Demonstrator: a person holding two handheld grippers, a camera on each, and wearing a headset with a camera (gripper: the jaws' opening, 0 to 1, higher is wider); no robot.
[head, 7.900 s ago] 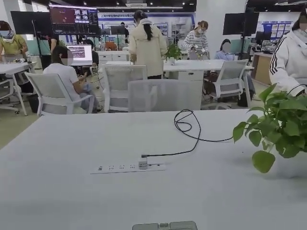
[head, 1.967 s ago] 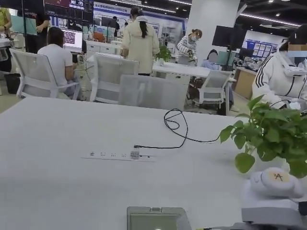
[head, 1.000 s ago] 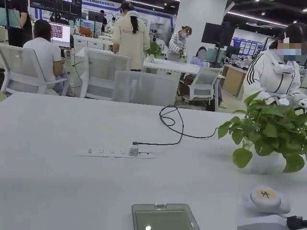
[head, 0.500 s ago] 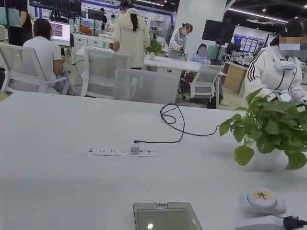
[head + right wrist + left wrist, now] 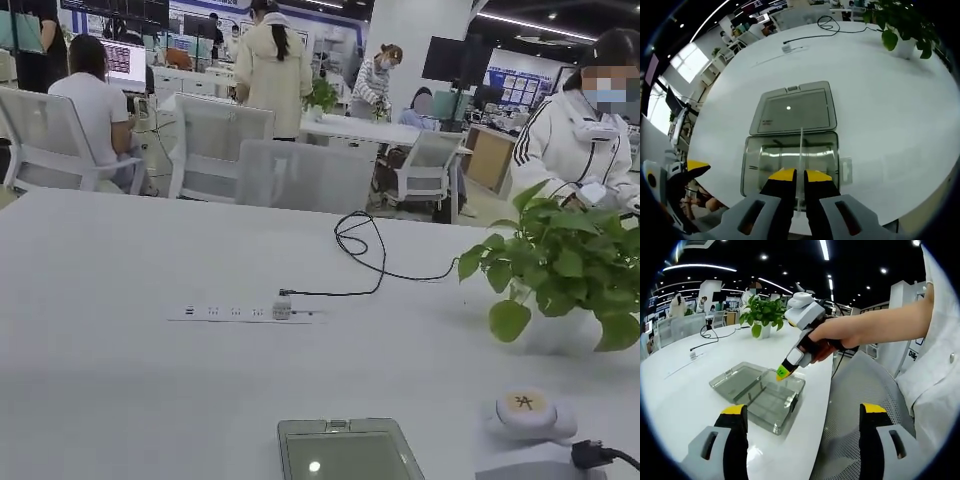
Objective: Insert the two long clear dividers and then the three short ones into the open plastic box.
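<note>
Over the open plastic box on the bench, the right tongs pinch a thin clear divider edge-on; beside the box, the left tongs gape wide, empty.

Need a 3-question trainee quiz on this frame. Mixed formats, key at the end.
1. True or false: the left gripper is shut on a divider.
2. The right gripper is: A) wide open B) shut on nothing C) shut on a clear divider.
3. Fill in: the right gripper hangs over the open clear plastic ___.

Key
1. False. Its jaws stand wide apart with nothing between them.
2. C.
3. box.
</note>
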